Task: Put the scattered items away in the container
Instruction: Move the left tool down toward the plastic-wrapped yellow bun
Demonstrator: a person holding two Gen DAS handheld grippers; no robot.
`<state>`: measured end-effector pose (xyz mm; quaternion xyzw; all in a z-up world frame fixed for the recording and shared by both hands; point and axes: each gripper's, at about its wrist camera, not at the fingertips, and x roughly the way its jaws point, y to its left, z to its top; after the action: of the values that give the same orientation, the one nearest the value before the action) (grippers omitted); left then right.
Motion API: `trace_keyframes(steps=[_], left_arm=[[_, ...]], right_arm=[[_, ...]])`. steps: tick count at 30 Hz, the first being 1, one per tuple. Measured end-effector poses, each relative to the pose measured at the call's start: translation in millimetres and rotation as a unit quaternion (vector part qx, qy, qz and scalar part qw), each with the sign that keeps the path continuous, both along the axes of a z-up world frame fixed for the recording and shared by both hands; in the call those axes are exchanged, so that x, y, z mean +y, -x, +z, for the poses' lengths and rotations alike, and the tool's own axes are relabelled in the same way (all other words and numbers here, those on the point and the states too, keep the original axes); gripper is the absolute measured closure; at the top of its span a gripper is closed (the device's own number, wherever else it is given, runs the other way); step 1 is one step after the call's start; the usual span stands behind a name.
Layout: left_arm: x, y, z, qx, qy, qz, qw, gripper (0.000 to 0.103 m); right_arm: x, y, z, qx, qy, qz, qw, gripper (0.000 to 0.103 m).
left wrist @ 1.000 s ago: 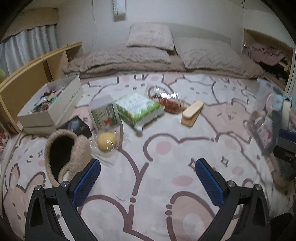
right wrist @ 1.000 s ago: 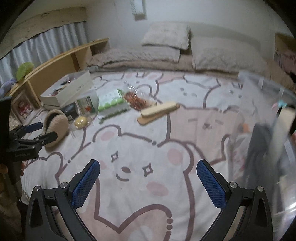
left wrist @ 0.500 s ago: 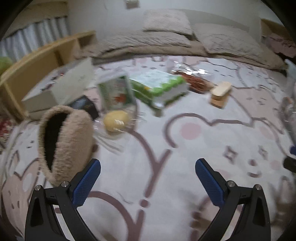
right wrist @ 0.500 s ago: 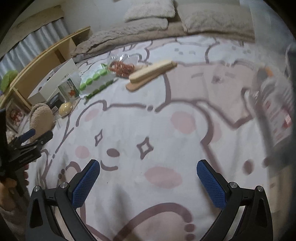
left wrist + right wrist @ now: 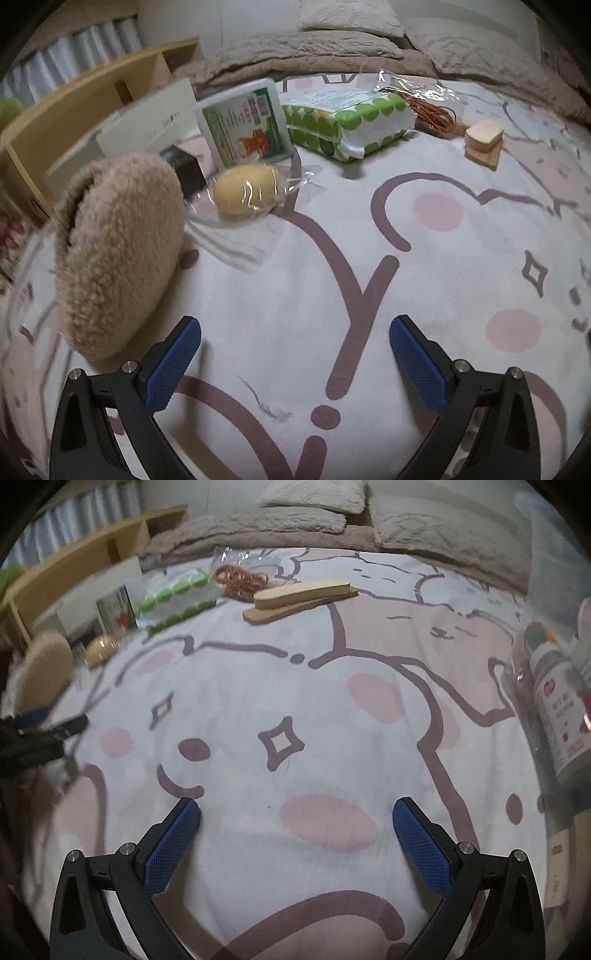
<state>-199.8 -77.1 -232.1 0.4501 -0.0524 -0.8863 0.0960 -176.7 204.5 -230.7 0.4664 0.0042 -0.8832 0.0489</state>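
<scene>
A bedspread [image 5: 295, 280] printed with pale cartoon bear outlines, pink spots and small diamond stars covers the whole foreground in both wrist views. At its far edge lies a rumpled beige fleece blanket [image 5: 303, 51], with two fluffy grey-beige pillows [image 5: 351, 14] stacked behind it against a plain light wall [image 5: 177, 18]. Along the left side runs a low, light wooden shelf unit [image 5: 92, 96] with open compartments, and pale pleated curtains [image 5: 74, 48] hang behind it. The same shelf and curtains appear blurred at the upper left of the right wrist view. A green blurred shape [image 5: 9, 110] sits at the far left edge; what it is cannot be told.
</scene>
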Motion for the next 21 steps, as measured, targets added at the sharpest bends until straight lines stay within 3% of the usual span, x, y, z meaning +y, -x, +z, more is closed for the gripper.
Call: trace_keyframes(steps=[4,8,11,17,21], left_arm=[[-11,4,-6,-0.018,-0.050,0.000,0.9986,0.000],[-7,5,-5,-0.018,-0.043,-0.003,0.9989,0.000],[0,11,-1,-0.007,-0.013,-0.005,0.9999,0.000],[9,33,4,0.021,0.107,-0.015,0.9939,0.000],[-1,46,3,0.021,0.117,-0.017,0.9928,0.002]], right_arm=[[1,3,-4,-0.004,-0.001,-0.001,1.000,0.000],[1,3,-5,0.002,-0.001,0.000,1.000,0.000],[1,1,-5,0.007,0.003,0.000,1.000,0.000],[1,0,-5,0.012,0.000,-0.001,1.000,0.000],[1,0,-5,0.014,0.001,-0.001,1.000,0.000]])
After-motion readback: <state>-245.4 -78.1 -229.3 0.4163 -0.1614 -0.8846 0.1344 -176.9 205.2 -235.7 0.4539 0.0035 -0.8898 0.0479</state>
